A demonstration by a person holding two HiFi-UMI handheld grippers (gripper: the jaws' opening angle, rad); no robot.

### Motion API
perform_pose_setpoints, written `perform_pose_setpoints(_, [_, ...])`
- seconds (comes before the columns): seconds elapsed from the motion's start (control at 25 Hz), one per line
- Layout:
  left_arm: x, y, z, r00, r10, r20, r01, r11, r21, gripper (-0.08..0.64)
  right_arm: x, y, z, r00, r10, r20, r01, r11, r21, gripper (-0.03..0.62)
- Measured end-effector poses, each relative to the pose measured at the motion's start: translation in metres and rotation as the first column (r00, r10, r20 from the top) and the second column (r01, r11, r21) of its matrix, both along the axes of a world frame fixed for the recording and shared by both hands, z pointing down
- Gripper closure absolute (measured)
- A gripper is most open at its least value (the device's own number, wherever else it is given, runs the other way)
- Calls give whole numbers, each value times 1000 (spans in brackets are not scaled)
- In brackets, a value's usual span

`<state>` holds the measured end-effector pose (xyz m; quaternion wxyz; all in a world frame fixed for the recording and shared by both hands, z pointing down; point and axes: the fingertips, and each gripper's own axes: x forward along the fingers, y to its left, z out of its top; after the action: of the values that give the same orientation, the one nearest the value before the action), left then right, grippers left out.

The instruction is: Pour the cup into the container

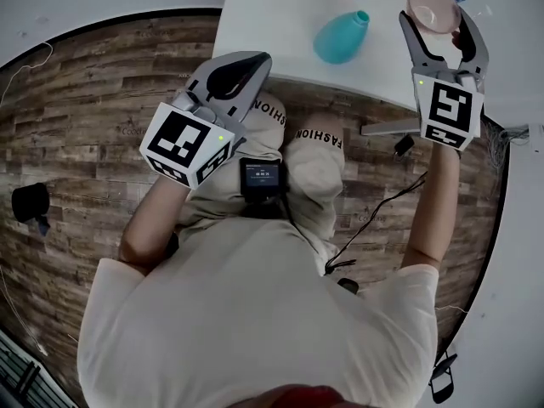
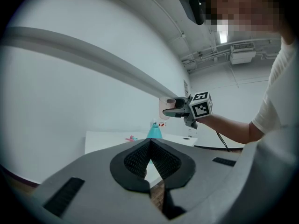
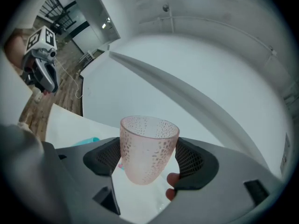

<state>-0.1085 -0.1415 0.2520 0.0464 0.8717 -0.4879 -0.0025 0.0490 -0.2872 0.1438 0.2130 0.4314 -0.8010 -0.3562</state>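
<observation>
Clamped between the right gripper's (image 1: 436, 24) jaws: a pink dimpled cup (image 3: 148, 143), upright, raised above the white table (image 1: 272, 7). Beside it, on the table, a teal vase-shaped container (image 1: 342, 37). Off the table's edge, the left gripper (image 2: 149, 146), jaws pressed together on nothing.

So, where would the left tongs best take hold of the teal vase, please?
Probably take the vase by its narrow neck, coming level from the left: it stands upright and widens to a broad base, and the right tongs hold the cup on its other side.
</observation>
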Motion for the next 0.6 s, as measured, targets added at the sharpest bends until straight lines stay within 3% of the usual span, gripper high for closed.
perform_pose_setpoints(0.28, [-4,1,-11,999,-1,-40,2,1000,22,549,14,5,2,983,-39,177,59,992,-112,222])
perform_pose_setpoints(0.6, [2,9,-21,996,32,-79,-29,999,46,549,28,12,13,967,-53,249,100,979,-180,222])
